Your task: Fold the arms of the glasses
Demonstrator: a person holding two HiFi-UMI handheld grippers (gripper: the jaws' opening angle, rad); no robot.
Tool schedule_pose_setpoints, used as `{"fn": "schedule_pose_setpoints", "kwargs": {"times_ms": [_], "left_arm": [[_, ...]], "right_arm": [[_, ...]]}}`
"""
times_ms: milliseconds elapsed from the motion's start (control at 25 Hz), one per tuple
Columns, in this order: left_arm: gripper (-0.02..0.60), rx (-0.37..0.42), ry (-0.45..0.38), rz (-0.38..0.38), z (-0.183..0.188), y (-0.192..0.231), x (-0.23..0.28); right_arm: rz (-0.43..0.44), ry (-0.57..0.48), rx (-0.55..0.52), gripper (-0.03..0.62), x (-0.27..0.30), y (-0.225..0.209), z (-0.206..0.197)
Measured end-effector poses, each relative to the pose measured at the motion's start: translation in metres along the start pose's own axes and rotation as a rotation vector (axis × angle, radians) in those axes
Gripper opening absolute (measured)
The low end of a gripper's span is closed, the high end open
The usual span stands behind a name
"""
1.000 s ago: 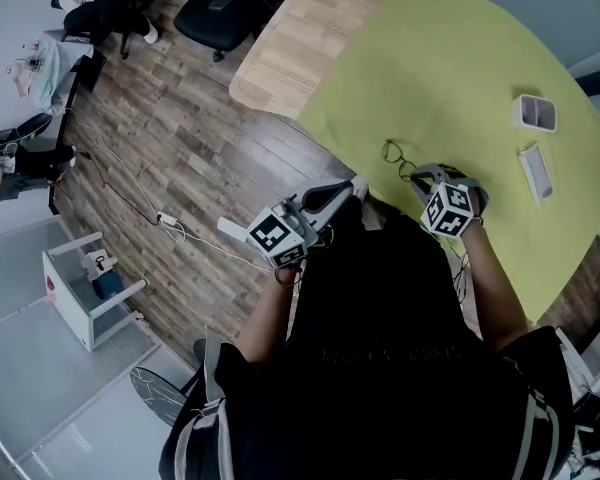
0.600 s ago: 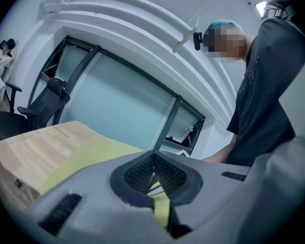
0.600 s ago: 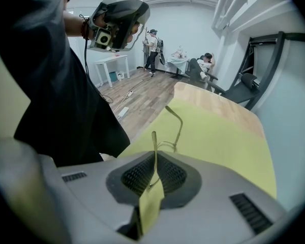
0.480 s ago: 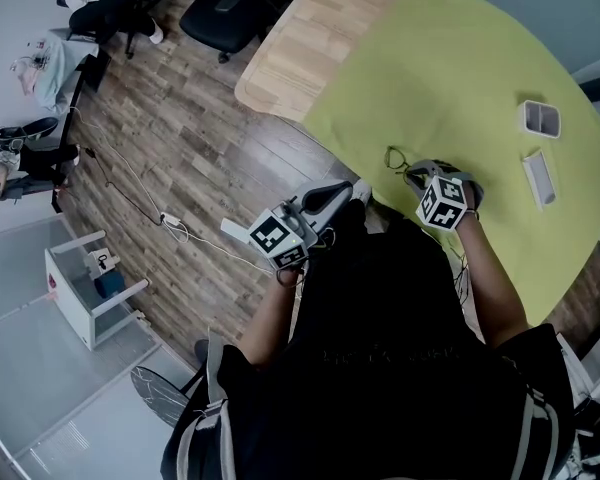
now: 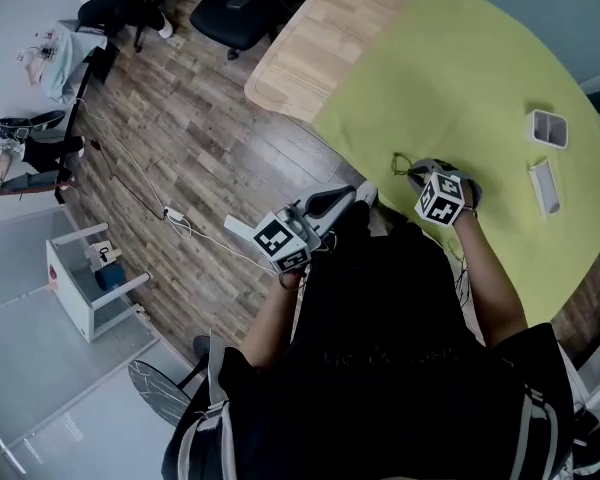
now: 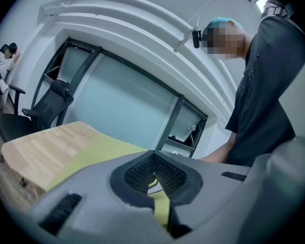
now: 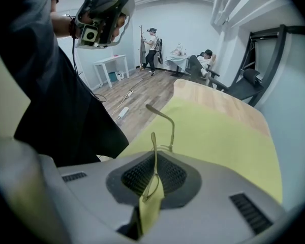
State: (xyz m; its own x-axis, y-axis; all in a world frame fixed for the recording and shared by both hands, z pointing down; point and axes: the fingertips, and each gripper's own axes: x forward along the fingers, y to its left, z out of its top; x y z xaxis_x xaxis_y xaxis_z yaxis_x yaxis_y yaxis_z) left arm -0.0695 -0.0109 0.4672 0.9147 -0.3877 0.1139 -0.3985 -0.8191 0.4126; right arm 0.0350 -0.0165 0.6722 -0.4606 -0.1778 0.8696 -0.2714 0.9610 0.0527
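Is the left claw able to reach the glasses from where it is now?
Probably yes: nothing lies between the shut left claw and the glasses, which the right claw holds.

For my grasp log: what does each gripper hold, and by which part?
The right gripper pinches the glasses by the thin wire frame; one arm sticks out beyond. The left gripper holds nothing.

Soft, even indoor light in all 3 views, shadows weak and diffuse. Both gripper views bow into dark round corners — the left gripper (image 6: pixel 153 161) and right gripper (image 7: pixel 155 161) blur up close, the glasses (image 7: pixel 173 132) wire sharper.
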Motion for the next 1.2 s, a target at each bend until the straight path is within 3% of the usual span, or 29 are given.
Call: {"fn": "schedule_pose_setpoints", "kwargs": {"times_ms": [680,1200], "left_arm": [[0.018,-0.021,-0.026,0.096,0.001,0.01,-0.027],[0.018,-0.027,-0.048,0.103,0.005,0.01,-0.031]], "right_arm": [[0.068,0.043,-0.043,0.032,0.04,-0.002,0.001],[0.115,0.085,-0.022,0.032,0.066,0.004,-0.012]]}}
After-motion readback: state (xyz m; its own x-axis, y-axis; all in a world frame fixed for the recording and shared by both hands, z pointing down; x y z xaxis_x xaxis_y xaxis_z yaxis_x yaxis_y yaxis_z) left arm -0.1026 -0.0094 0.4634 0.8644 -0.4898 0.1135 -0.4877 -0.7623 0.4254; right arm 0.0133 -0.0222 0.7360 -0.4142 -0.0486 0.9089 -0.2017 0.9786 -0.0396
